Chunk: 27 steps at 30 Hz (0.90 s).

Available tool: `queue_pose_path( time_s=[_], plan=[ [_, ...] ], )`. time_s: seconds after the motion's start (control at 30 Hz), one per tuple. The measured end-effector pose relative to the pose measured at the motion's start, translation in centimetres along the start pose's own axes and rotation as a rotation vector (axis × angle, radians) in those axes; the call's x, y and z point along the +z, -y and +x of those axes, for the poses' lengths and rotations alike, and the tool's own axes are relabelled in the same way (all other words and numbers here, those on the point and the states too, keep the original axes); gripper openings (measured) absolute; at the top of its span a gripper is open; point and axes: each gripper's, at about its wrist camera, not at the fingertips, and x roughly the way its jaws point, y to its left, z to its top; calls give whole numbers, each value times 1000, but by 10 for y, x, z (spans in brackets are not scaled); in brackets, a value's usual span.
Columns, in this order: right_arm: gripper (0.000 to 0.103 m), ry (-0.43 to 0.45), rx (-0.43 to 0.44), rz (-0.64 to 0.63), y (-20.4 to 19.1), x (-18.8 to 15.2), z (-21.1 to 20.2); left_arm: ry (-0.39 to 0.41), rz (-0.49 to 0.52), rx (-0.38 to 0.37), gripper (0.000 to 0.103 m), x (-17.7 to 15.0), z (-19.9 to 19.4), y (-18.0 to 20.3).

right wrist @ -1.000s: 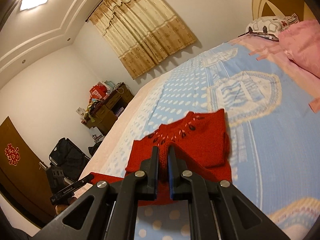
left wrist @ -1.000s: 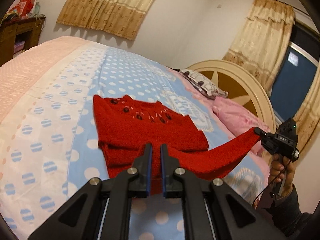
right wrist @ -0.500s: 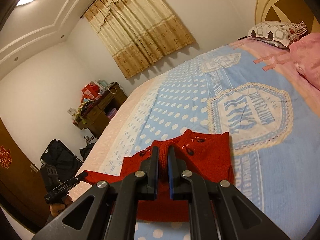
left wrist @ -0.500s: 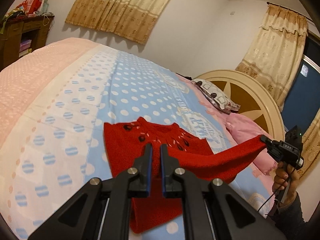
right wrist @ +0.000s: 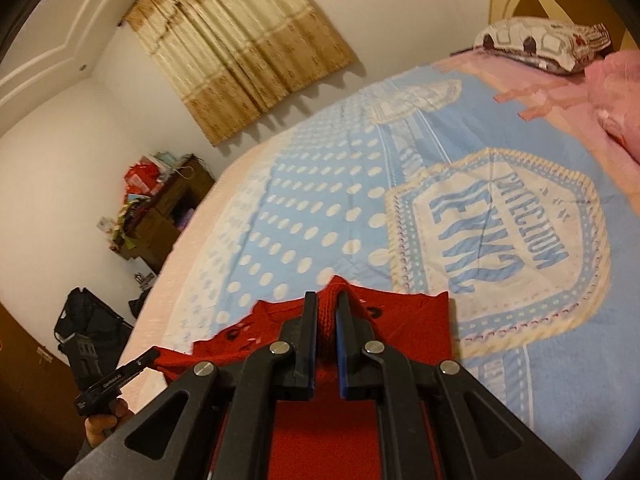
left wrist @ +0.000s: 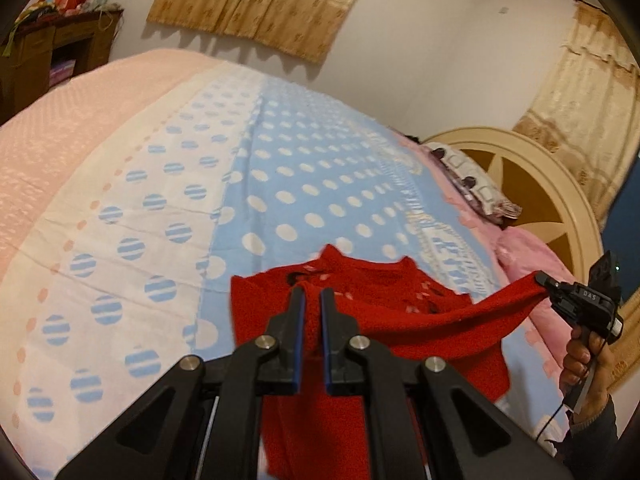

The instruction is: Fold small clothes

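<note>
A small red knit sweater (left wrist: 400,320) with dark buttons hangs between my two grippers above the blue polka-dot bedspread (left wrist: 312,184). My left gripper (left wrist: 311,300) is shut on one bottom corner of it. My right gripper (right wrist: 327,304) is shut on the other corner, and also shows at the right of the left wrist view (left wrist: 540,280), with the hem stretched between them. The sweater's (right wrist: 400,320) collar end trails low towards the bed. The left gripper shows at the lower left of the right wrist view (right wrist: 154,354).
A rounded cream headboard (left wrist: 560,184), a patterned pillow (left wrist: 472,184) and pink bedding (right wrist: 616,92) lie at the bed's head. A cluttered wooden cabinet (right wrist: 168,208) and a black bag (right wrist: 92,320) stand beyond the far side. Curtains (right wrist: 240,48) cover the wall.
Both grippers have lifted the sweater's held edge and carried it towards the collar end. The bedspread shows more widely ahead, and less of the garment's front is visible.
</note>
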Motion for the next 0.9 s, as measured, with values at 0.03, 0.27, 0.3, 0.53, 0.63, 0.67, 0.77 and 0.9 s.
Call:
queue_pose_path(
  time_s=[0.03, 0.27, 0.3, 0.53, 0.63, 0.67, 0.77, 0.9],
  plan=[
    [7, -8, -8, 6, 4, 0, 7, -9, -3, 7, 7, 1, 7, -3],
    [7, -75, -89, 67, 37, 2, 63, -69, -2, 56, 6, 6, 50, -13],
    [7, -80, -103, 72, 41, 3, 69, -72, 1, 60, 6, 7, 54, -13],
    [9, -128, -126, 99, 52, 17, 107, -65, 37, 121, 6, 15, 75, -17],
    [54, -100, -156, 73, 49, 18, 101, -24, 54, 160, 10, 19, 67, -17],
    [69, -83, -160, 55, 46, 17, 96, -15, 58, 176, 17, 21, 62, -17],
    [69, -50, -167, -36, 34, 10, 80, 32, 94, 204, 48, 21, 43, -14],
    [69, -138, -142, -195, 8, -13, 78, 35, 140, 223, 58, 7, 28, -7]
  ],
)
